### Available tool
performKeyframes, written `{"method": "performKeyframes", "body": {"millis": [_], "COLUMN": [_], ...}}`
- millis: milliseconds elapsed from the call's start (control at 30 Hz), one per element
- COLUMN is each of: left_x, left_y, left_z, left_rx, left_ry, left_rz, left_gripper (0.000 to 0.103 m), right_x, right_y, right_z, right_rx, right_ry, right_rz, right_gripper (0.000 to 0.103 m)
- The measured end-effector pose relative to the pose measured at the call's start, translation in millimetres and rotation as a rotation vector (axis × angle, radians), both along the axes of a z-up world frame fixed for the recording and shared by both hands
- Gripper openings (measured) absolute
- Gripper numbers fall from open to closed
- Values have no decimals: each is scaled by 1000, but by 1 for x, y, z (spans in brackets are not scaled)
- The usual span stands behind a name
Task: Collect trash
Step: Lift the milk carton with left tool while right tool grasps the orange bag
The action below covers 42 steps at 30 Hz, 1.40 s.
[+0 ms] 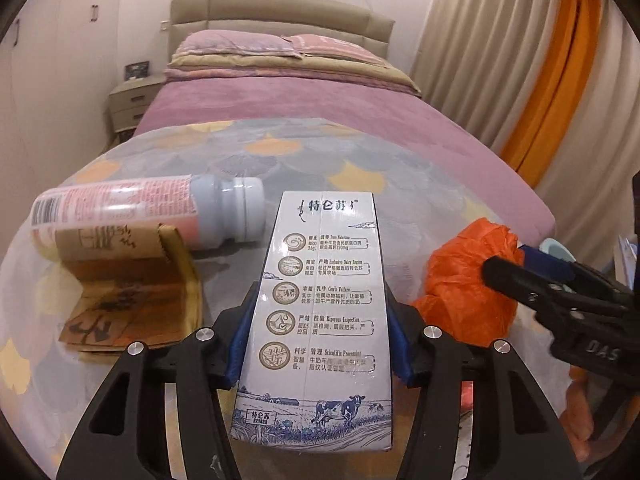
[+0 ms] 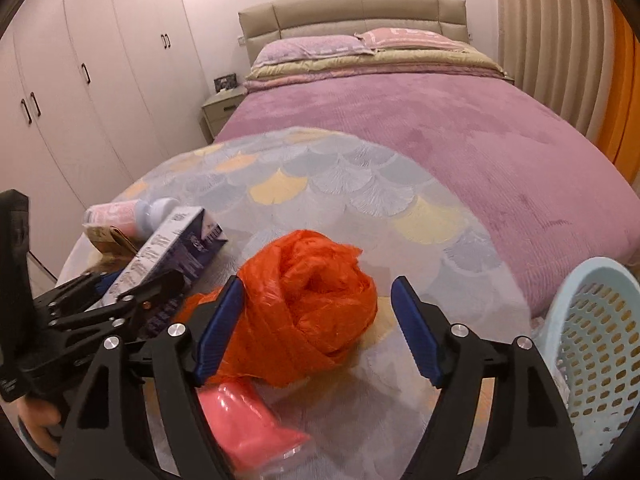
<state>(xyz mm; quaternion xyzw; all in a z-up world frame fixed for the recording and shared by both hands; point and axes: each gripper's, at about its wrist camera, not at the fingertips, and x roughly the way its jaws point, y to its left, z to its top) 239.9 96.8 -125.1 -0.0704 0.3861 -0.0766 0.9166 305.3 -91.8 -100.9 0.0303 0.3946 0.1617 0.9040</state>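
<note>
A white and blue milk carton [image 1: 320, 280] stands tilted between the blue pads of my left gripper [image 1: 322, 300], which is shut on its two sides. From the right wrist view the carton [image 2: 172, 248] lifts off the patterned blanket in the left gripper [image 2: 132, 292]. A crumpled orange plastic bag [image 2: 320, 300] lies between the spread fingers of my right gripper [image 2: 318, 284]. Its left pad touches the bag and its right pad stands apart, so it is open. The bag [image 1: 460, 280] also shows beside the right gripper [image 1: 504, 268].
A pink-labelled bottle [image 1: 160, 208] lies on its side over folded brown cardboard [image 1: 128, 300] at the left. A pink wrapped item [image 2: 248, 420] lies under my right gripper. A light blue perforated basket [image 2: 592, 340] stands at the right off the bed [image 2: 440, 140]. Wardrobe doors line the left wall.
</note>
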Motion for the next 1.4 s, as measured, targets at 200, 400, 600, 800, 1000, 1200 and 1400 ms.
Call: {"method": "performKeyframes", "body": {"millis": [200,400,600,800,1000,1200,1400], "left_x": [-3,-4,-7,-15,-31,-50,-64], "left_y": [-5,1,5,7,-7,-46,-100], "left_z": [2,0,3,25,58,96,121], "left_rx": [48,34,-4,-48,-68,-65,-67], "left_ry": [-28,-20,-34,-92,-155,-232,-280], "left_rz": [3,13,6,-4,-48,-126,-225], "left_gripper": [53,53,52,52,52,52,52], "right_x": [5,3,-5,-21,-40,-67,-93], "right_y": [6,12,14,5,-17,-54,-112], "right_z": [-8,-11,-7,10,45,81,101], "right_rx": [3,-30,-38,-18,8,14,40], "right_ry": [14,6,-37,-93,-173,-249,-270], "right_rz": [2,20,31,18,-31,-118,-233], "right_gripper": [72,67,45,37,37,37,37]}}
